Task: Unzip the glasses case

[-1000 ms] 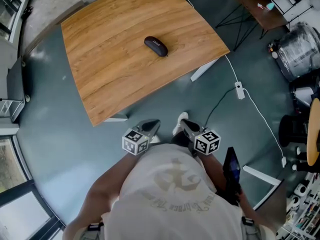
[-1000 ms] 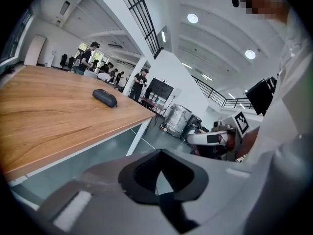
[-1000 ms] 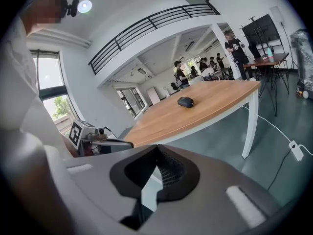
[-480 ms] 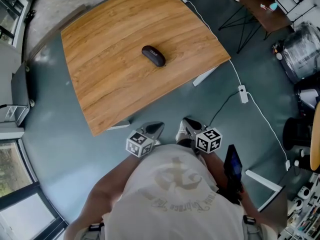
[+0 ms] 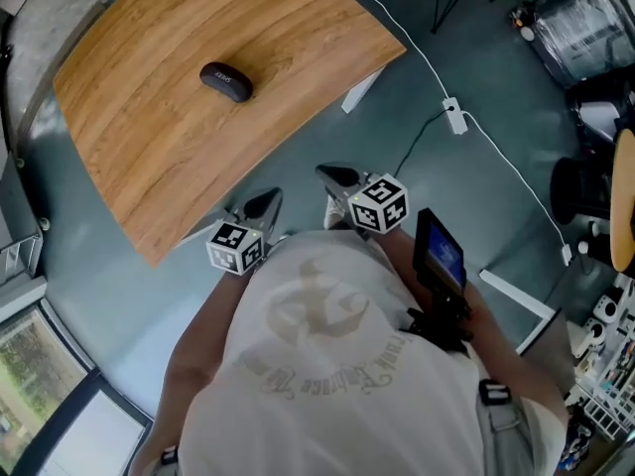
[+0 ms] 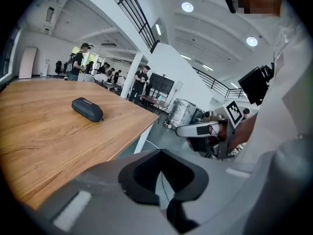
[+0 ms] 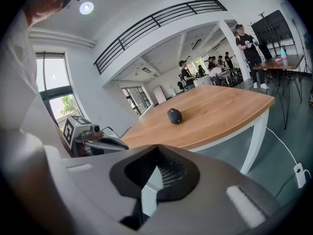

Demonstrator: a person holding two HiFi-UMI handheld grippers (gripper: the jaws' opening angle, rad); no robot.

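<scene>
Nothing is unzipped yet: the head view shows the glasses case (image 5: 226,80) lying closed on the worktop (image 5: 149,157), well apart from my left tongs (image 5: 270,200) and right tongs (image 5: 331,176), and the left gripper view, then the right gripper view, show each pair pressed together and empty, so I judge the whole job is left.

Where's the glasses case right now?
In the head view, upper left, the case lies on the wooden table, beyond the left tongs and right tongs.

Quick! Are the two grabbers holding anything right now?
Left gripper: closed, holding nothing.
Right gripper: closed, holding nothing.
</scene>
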